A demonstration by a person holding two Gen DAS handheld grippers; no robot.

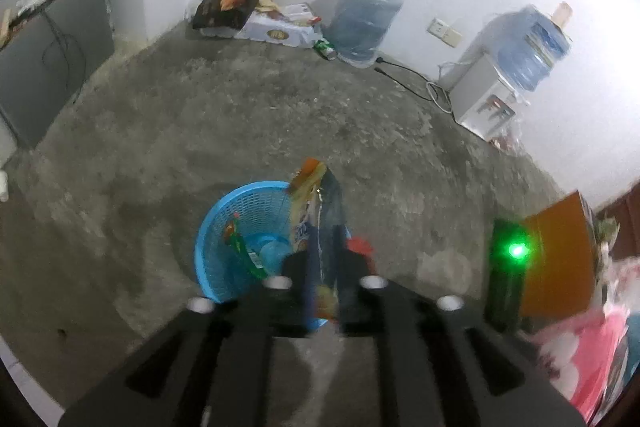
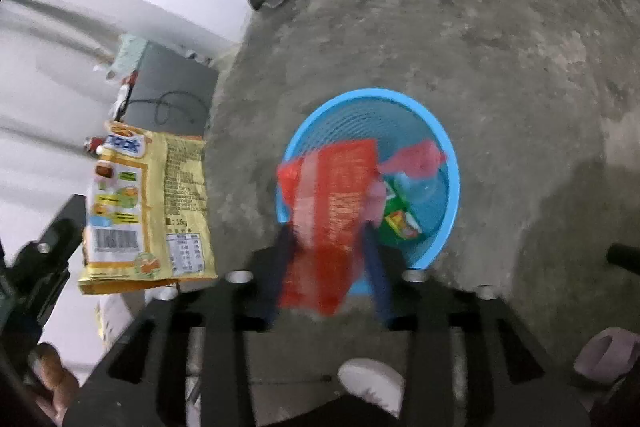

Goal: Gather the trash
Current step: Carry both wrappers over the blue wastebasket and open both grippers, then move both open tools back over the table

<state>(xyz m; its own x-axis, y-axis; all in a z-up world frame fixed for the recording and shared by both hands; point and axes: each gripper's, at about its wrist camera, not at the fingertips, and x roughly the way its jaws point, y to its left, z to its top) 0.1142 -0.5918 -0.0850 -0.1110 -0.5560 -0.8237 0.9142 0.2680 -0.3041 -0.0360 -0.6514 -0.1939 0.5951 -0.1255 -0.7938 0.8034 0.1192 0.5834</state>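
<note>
A blue mesh basket [image 1: 224, 227] [image 2: 450, 163] stands on the concrete floor, with a green wrapper [image 1: 244, 251] [image 2: 400, 223] and a pinkish scrap [image 2: 416, 155] inside. My left gripper [image 1: 326, 259] hangs over the basket's right rim. Its jaws are parted and a yellow snack wrapper [image 1: 320, 223] [image 2: 148, 207] stands edge-on between them. My right gripper [image 2: 328, 247] is open over the basket's near rim. A blurred red-orange wrapper [image 2: 332, 219] [image 1: 560, 259] lies loose between its fingers [image 2: 378, 283]. The right gripper's dark body with a green light [image 1: 508, 267] shows at the right of the left wrist view.
Along the far wall lie a dark snack bag [image 1: 224, 7], flat boxes [image 1: 276, 31], a green can [image 1: 325, 49] and a water jug [image 1: 366, 19]. A dispenser [image 1: 484, 95] with a cable [image 1: 412, 75] stands right. A dark cabinet [image 1: 44, 67] is left. A hand [image 2: 56, 379] and shoe [image 2: 372, 383] are close below.
</note>
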